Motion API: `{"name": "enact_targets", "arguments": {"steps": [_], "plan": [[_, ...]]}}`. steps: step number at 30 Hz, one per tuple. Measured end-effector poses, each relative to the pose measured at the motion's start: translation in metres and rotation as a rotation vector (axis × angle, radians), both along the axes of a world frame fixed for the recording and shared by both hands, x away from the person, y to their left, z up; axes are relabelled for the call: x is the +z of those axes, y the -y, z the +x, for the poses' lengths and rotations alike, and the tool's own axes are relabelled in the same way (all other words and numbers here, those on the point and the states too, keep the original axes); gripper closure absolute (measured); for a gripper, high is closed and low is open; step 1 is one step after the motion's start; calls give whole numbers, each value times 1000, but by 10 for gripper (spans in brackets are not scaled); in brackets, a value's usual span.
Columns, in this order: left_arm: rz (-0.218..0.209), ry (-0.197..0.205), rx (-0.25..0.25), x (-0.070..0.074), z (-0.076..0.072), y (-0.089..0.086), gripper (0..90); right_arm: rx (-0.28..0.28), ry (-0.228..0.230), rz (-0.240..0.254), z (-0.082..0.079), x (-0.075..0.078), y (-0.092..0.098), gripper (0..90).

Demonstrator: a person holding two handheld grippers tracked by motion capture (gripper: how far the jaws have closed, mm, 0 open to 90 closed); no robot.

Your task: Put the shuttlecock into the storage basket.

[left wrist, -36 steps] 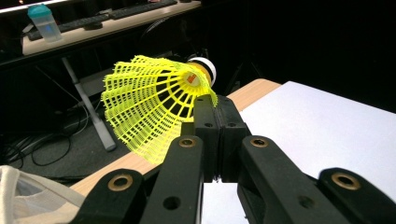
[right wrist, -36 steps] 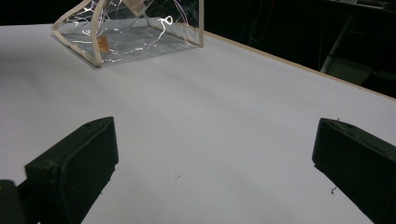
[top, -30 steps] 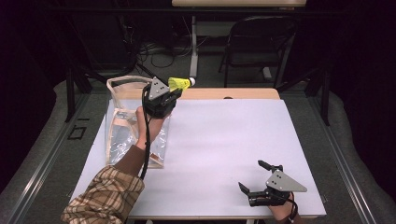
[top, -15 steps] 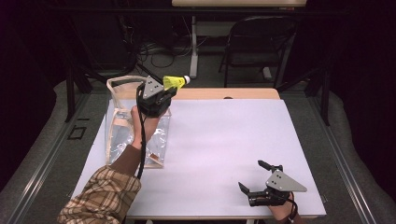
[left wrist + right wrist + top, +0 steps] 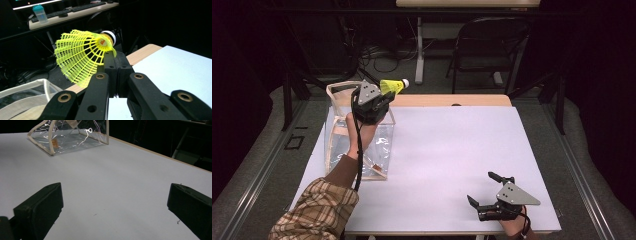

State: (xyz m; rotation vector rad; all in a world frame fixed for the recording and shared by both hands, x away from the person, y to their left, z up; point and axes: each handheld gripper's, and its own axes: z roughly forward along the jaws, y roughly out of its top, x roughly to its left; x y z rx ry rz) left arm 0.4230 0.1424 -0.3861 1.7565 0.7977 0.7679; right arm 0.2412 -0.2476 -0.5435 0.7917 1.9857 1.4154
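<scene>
My left gripper [image 5: 382, 100] is raised above the table's far left and is shut on the skirt edge of a yellow shuttlecock [image 5: 393, 86] with a white cork tip. In the left gripper view the shuttlecock [image 5: 82, 56] sticks up from the closed jaws, net skirt to the left, cork pointing away. Below and left of it stands a clear plastic bag [image 5: 354, 145] with cream trim, its mouth open upward; the same bag [image 5: 70, 135] lies far across the table in the right gripper view. My right gripper [image 5: 487, 192] rests open near the table's front right edge, nothing between its jaws.
The white table top [image 5: 452, 150] spreads wide between the bag and the right gripper. A wooden strip [image 5: 452, 100] runs along its far edge. Behind the table stand a folding chair [image 5: 484, 45] and desk legs with cables on the floor.
My left gripper has lifted the shuttlecock higher and a little farther back, above the bag's rim. The right gripper has stayed in place.
</scene>
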Motion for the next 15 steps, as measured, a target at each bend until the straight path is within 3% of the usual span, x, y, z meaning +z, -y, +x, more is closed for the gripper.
{"name": "enact_targets", "arguments": {"steps": [15], "plan": [[-17,15,39,4,-2,-17,894,-1,-3,-2,0,0,0,0]]}}
